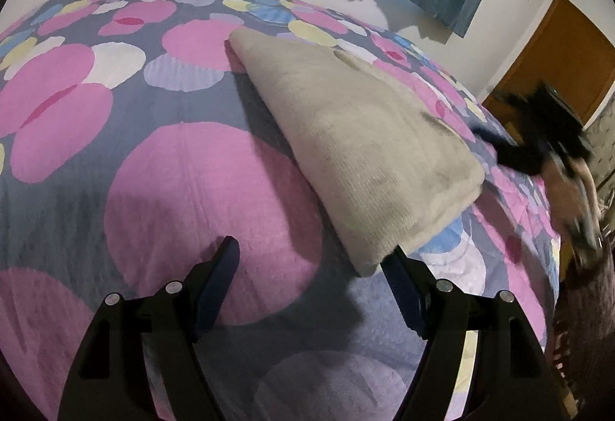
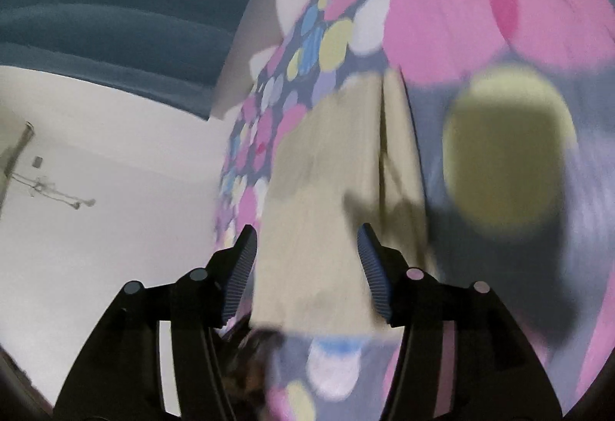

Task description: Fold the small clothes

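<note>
Where the beige fleece garment (image 1: 361, 152) lies already folded into a long narrow slab, the step in hand reads as release after a fold. It rests flat on the floral bedspread (image 1: 184, 198), long axis running from just ahead of the left gripper (image 1: 311, 252), at its right finger, away toward the far wall. Left gripper: jaws wide, nothing between them, near corner touching or just beside one finger. Right gripper (image 2: 307, 240): jaws parted, empty, garment ahead of them, view blurred. Next move likely calls for a final fold across the length, or setting the piece aside.
</note>
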Action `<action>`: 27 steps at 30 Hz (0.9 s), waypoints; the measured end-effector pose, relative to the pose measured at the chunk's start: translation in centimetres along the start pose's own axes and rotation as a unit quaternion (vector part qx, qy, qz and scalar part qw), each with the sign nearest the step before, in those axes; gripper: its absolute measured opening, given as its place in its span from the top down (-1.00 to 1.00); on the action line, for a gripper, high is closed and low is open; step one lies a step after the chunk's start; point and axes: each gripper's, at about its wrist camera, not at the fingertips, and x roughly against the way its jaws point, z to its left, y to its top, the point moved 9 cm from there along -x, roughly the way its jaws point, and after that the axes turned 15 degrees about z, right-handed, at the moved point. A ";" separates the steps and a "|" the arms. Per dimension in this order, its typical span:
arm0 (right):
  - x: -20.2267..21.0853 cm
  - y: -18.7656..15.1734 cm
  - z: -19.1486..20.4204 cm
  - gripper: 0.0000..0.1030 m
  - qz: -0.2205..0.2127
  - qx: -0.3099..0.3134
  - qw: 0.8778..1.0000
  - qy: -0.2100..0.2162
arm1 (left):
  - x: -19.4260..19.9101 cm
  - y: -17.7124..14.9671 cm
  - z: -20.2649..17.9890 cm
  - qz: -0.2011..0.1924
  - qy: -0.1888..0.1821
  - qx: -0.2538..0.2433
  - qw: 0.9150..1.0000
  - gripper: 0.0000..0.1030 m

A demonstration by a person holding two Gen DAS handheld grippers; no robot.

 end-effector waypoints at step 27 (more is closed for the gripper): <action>-3.9 -2.9 -3.0 0.07 -0.029 -0.036 0.998 -0.041 | 0.2 0.1 0.5 -0.007 -0.020 0.020 1.000 -0.44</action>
